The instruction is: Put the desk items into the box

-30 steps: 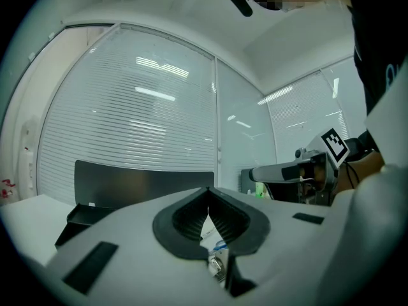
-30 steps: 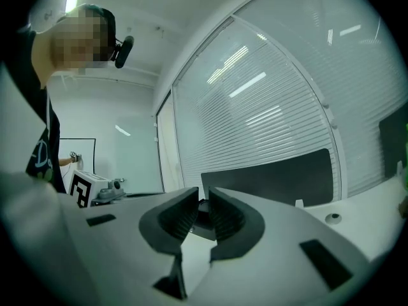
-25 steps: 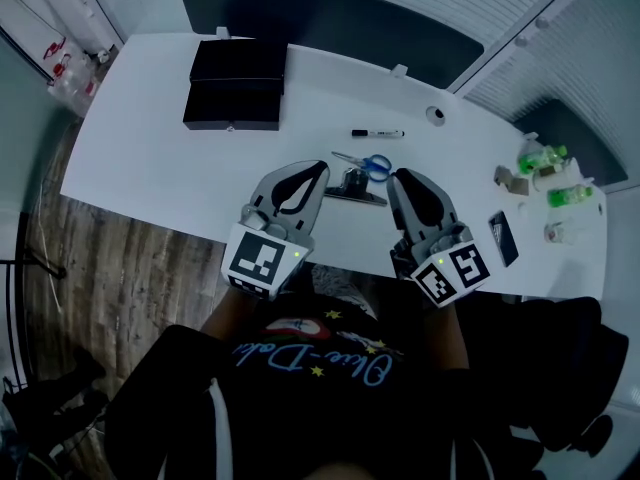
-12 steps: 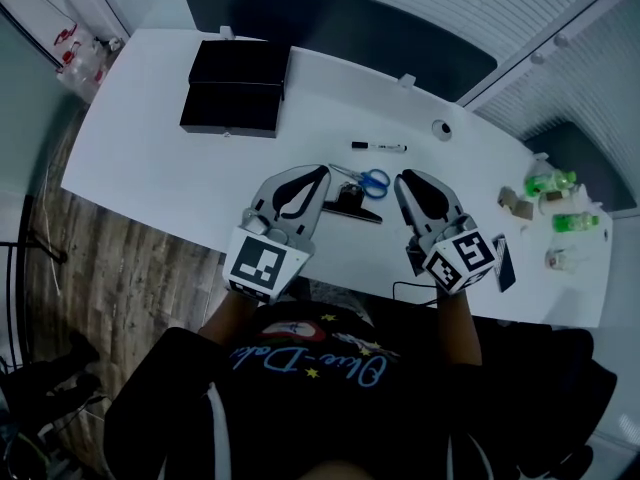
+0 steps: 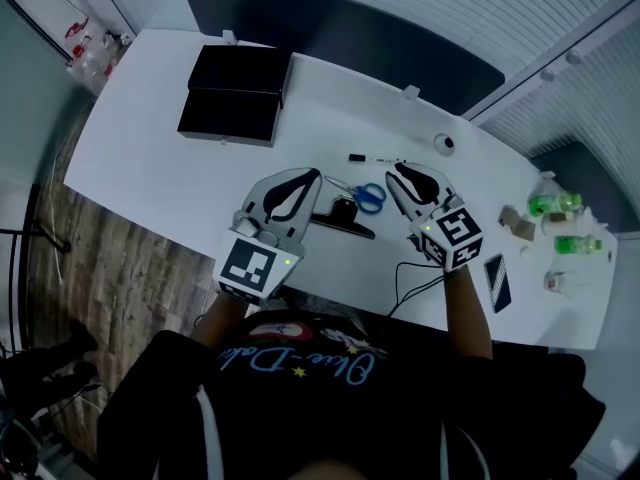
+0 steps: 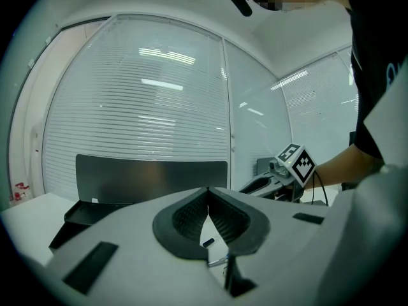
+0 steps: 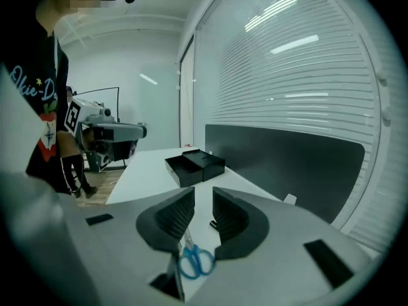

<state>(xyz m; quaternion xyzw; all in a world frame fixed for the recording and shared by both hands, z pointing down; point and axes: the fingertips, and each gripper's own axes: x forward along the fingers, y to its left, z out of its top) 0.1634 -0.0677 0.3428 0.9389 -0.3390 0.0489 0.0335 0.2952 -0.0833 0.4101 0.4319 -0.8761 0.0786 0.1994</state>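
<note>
Two grippers near desk's front edge. Left gripper (image 6: 208, 189): jaws clenched tip to tip, nothing between; judged idle. Right gripper (image 7: 204, 193): jaws have just been opening, now released; blue scissors (image 7: 196, 260) lie on desk just below gap, untouched; judged lining up for pickup. Beyond jaws, well apart: black box (image 7: 194, 166). White desk (image 5: 150, 158), wood floor (image 5: 130, 278), slatted blinds (image 7: 306, 75) behind.

wore black t-shirt (image 5: 300, 408) with blue script, stars, lower centre. left gripper (image 5: 308, 175), right gripper (image 5: 394, 171) were grey, black ribbed pads (image 6: 185, 220), checker-marked white cubes (image 5: 250, 266), black cable (image 5: 408, 286) under right.
</note>
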